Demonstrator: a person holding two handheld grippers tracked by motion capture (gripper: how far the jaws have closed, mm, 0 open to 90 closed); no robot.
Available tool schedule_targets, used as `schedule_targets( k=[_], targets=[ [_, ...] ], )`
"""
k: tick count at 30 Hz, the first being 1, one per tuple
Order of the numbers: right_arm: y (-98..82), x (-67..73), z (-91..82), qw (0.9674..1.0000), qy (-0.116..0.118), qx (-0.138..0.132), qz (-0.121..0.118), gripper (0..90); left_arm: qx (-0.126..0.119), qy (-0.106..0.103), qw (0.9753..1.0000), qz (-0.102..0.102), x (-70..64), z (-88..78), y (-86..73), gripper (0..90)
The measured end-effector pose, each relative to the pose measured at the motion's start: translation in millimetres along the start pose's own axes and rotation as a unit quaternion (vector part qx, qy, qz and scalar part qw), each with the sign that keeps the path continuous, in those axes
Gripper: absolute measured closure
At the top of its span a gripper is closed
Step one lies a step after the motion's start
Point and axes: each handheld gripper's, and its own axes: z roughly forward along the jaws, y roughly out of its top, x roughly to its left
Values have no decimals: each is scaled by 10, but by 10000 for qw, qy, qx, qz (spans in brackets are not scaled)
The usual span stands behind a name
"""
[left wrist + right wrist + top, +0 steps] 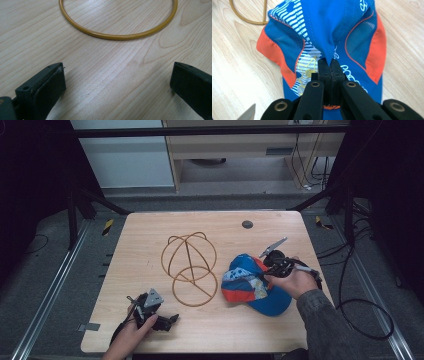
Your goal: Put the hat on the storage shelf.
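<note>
Your right gripper pinches a fold of the blue and orange cap at the right of centre in the high view, jaws pressed together on the cloth. Your left gripper rests low at the lower left of the table, jaws wide apart over bare wood. The wire frame, perhaps a hat stand, sits mid-frame, just left of the cap.

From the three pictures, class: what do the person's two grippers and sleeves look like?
Both grippers have black jaws. The left gripper carries a grey three-cornered plate; the right gripper has one too, brass-coloured rivets on black linkage arms and a black cable trailing away. The right forearm wears a grey sleeve.
</note>
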Motion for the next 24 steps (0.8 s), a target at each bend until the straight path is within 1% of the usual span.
schedule_targets(
  k=[2,4,5,6,8,10,11,12,13,14,15,16,17,18,20,24],
  targets=[
    [27,14,-61,10000,19,-11,-44,900,-2,-1,10000,1,0,0,-1,0],
    [38,20,-83,10000,2,-21,-67,900,9,-3,10000,10,0,-3,-1,0],
    [61,33,-139,9999,13,-34,-106,900,8,1,10000,10,-1,-4,-3,0],
    [61,33,-139,9999,13,-34,-106,900,8,1,10000,10,-1,-4,-3,0],
    [82,48,-206,9999,-10,-67,-136,900,9,3,10000,10,-2,-5,-4,0],
    [104,56,-287,9998,-29,-134,-169,900,8,9,10000,9,-3,-5,-4,0],
    [131,63,-380,9996,-54,-225,-183,900,7,2,10000,8,-2,-5,-4,0],
    [131,63,-380,9996,-54,-225,-183,900,7,2,10000,8,-2,-5,-4,0],
    [147,68,-429,9994,-62,-266,-195,900,7,2,10000,9,-2,-5,-4,0],
    [182,74,-528,9992,-91,-340,-206,900,-11,5,10000,-11,-5,-3,-5,0],
    [182,74,-528,9992,-91,-340,-206,900,-13,8,10000,-14,-6,-3,-5,0],
    [218,76,-622,9987,-158,-412,-249,900,-12,16,10000,-1,-4,-4,-5,0],
    [235,79,-665,9984,-180,-461,-261,900,-12,16,10000,-1,-4,-4,-5,0],
    [235,79,-665,9984,-180,-461,-261,900,-12,22,10000,-1,-5,-4,-5,0],
    [281,89,-767,9977,-237,-561,-298,900,-13,15,10000,-3,-4,-4,-6,0],
    [309,89,-832,9972,-278,-626,-293,900,-12,22,10000,-2,-5,-5,-6,0]
  ],
)
